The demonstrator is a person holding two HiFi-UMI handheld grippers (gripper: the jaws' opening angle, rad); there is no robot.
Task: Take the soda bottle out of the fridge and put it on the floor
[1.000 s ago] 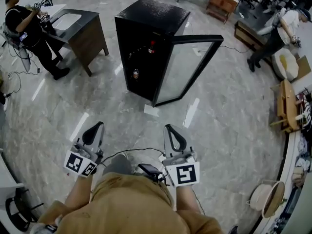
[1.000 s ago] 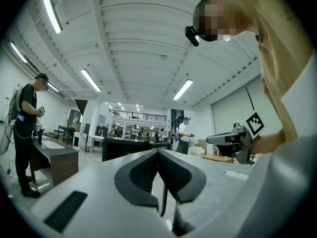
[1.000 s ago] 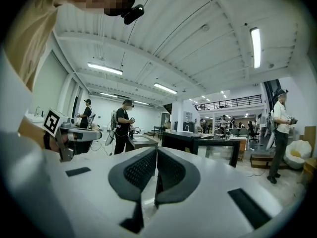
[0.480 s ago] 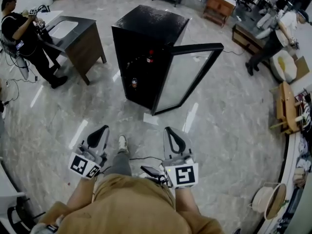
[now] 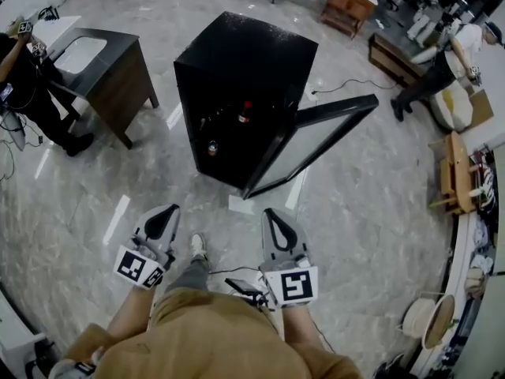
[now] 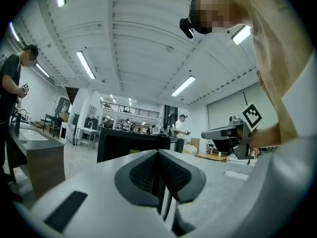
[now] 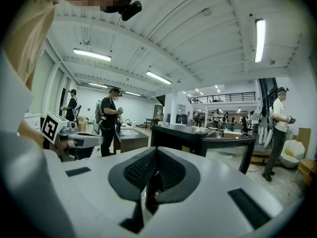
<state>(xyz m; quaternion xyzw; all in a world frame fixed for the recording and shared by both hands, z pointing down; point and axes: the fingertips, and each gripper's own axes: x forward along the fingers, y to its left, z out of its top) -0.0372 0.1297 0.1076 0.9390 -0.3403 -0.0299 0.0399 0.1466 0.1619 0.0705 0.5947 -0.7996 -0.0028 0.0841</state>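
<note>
- The fridge (image 5: 237, 85) stands on the floor at 12 o'clock from both grippers, well apart from them, with its black top toward the head camera.
- Its glass door (image 5: 316, 142) stands wide open, swung out toward 2 o'clock.
- The soda bottle (image 5: 245, 114), dark with a red top, stands upright on an upper shelf inside the fridge, on the door side.
- A second small item (image 5: 211, 147) sits lower in the fridge, at 7 o'clock from the bottle; I cannot tell what it is.
- The left gripper (image 5: 168, 212) is held level with its jaws together and nothing between them.
- The right gripper (image 5: 271, 214) points at 12 o'clock, its jaws also pressed together and empty.
- The grippers are side by side and apart, with the person's shoe (image 5: 197, 245) on the floor between them.
- A paper scrap (image 5: 239, 204) lies just beside the door's lower corner.
- A sink cabinet (image 5: 106, 65) stands at 10 o'clock from the fridge, with a person (image 5: 24, 85) beside it.
- Another person (image 5: 442, 61) bends over at 2 o'clock.
</note>
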